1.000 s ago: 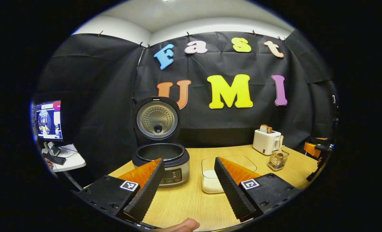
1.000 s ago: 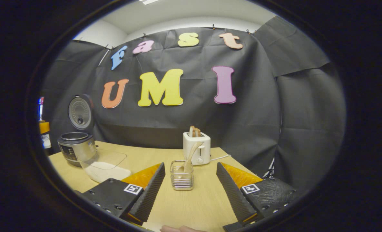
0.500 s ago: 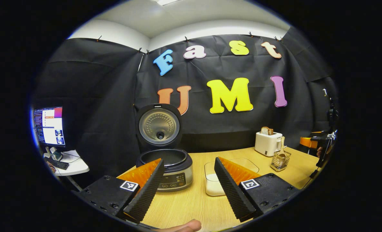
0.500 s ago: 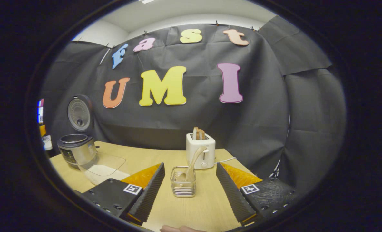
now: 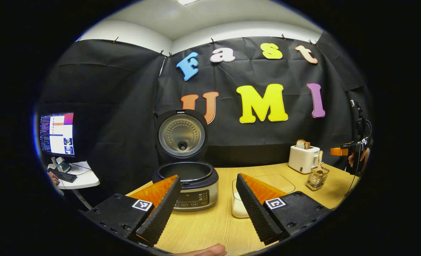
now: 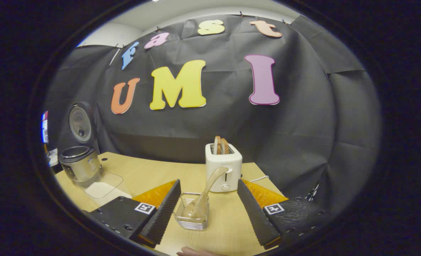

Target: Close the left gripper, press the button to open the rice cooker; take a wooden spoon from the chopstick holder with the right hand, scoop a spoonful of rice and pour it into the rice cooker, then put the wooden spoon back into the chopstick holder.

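The rice cooker [image 5: 190, 185] stands on the wooden table [image 5: 214, 227] with its lid [image 5: 182, 135] raised; in the right gripper view the rice cooker [image 6: 79, 163] sits far left. My left gripper [image 5: 210, 217] is open just in front of it, holding nothing. A clear container of rice [image 5: 238, 206] lies to the cooker's right; the same container [image 6: 102, 185] is in the right gripper view too. A wooden spoon [image 6: 205, 193] leans in the wire chopstick holder [image 6: 192, 215]. My right gripper [image 6: 210, 220] is open, its fingers flanking the holder without touching.
A white toaster [image 6: 223, 167] with bread slices stands behind the holder, also seen as the toaster [image 5: 303, 158] at the table's far right. A side desk with a monitor [image 5: 57, 134] is off the table's left edge. A fingertip [image 5: 206, 250] shows at the bottom.
My right gripper moved forward to the chopstick holder, which now sits between its fingers. My left gripper drifted slightly left and back; the cooker stays open.
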Demonstrator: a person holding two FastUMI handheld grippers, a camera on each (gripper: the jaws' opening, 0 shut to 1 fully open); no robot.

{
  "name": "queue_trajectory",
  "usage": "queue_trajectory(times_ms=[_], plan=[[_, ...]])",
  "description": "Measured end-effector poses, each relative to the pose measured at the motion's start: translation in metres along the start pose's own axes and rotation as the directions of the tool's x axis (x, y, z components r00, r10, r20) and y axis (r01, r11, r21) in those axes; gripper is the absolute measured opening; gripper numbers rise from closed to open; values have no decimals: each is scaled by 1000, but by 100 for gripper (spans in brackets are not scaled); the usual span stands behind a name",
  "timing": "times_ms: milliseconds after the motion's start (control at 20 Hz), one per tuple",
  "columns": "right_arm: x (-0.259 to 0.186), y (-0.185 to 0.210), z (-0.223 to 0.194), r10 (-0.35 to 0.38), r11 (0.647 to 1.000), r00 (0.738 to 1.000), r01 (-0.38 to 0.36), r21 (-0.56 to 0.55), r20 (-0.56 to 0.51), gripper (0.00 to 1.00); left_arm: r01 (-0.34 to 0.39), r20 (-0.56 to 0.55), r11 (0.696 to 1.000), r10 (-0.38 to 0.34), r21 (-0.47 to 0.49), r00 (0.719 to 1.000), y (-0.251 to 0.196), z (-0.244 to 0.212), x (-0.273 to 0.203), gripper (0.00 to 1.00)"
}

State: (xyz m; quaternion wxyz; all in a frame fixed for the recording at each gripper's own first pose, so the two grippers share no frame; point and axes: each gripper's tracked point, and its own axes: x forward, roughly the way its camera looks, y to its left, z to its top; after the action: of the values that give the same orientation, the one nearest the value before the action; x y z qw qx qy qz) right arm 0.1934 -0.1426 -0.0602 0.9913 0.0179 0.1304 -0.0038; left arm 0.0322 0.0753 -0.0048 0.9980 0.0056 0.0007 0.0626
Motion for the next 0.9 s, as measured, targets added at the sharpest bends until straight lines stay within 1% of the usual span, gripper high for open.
queue_trajectory(times_ms=[200,250,400,500,600,700,750,800,850,900], plan=[[39,-3,2,44,999,999,-44,4,-31,94,-41,-18,999,41,-3,999,4,-15,14,99],[50,-2,1,46,999,998,-46,2,-42,93,-38,-27,999,38,-2,999,2,-19,17,99],[77,-1,-10,44,999,994,-43,13,-96,96,-42,-41,999,44,26,998,0,-28,23,99],[92,-3,-20,30,998,992,-22,60,-122,95,-54,-41,997,56,49,998,2,-29,25,99],[109,3,-29,34,993,986,-15,114,-161,96,-54,-33,997,56,56,998,1,-29,26,99],[127,7,-31,38,986,982,-7,164,-187,95,-51,-20,997,52,57,998,0,-27,29,99],[136,8,-30,43,983,980,-6,186,-196,93,-50,-18,997,51,58,999,0,-29,29,99],[141,7,-32,50,978,976,-6,206,-210,96,-51,-22,997,53,59,998,1,-29,30,99],[145,8,-33,63,974,972,-10,228,-225,92,-55,-25,997,57,62,998,4,-31,30,99],[148,8,-33,69,968,968,-7,249,-242,83,-62,-28,996,64,63,998,7,-31,30,99]])
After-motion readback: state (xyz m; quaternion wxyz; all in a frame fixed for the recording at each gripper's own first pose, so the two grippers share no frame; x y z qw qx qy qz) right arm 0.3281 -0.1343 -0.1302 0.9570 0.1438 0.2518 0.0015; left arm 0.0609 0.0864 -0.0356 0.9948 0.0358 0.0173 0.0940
